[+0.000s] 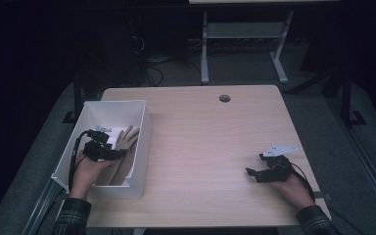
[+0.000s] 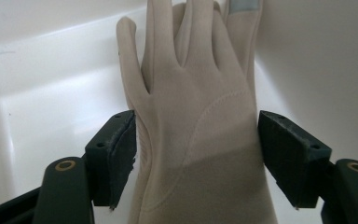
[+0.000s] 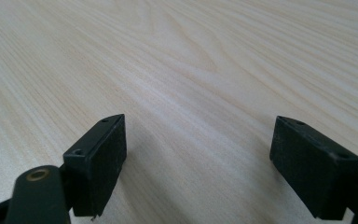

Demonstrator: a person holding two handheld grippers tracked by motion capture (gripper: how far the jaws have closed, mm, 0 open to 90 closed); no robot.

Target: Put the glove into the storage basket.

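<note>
Black jaws of the left gripper (image 2: 193, 158) stand wide beside the beige glove (image 2: 200, 140), not squeezing it. Inside the white box (image 1: 144, 142) the glove lies flat. Right of the box, the right gripper (image 1: 259, 174) rests wide open, holding nothing, likely waiting.

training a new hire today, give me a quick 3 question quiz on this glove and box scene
1. True or false: the beige glove lies inside the white box.
2. What is between the right gripper jaws: A) a glove, B) nothing, bare wooden table, C) a box wall?
3. Is the left gripper clamped on the glove?

Key
1. True.
2. B.
3. No: its jaws stand wide at either side of the glove, which lies between them unsqueezed.
</note>
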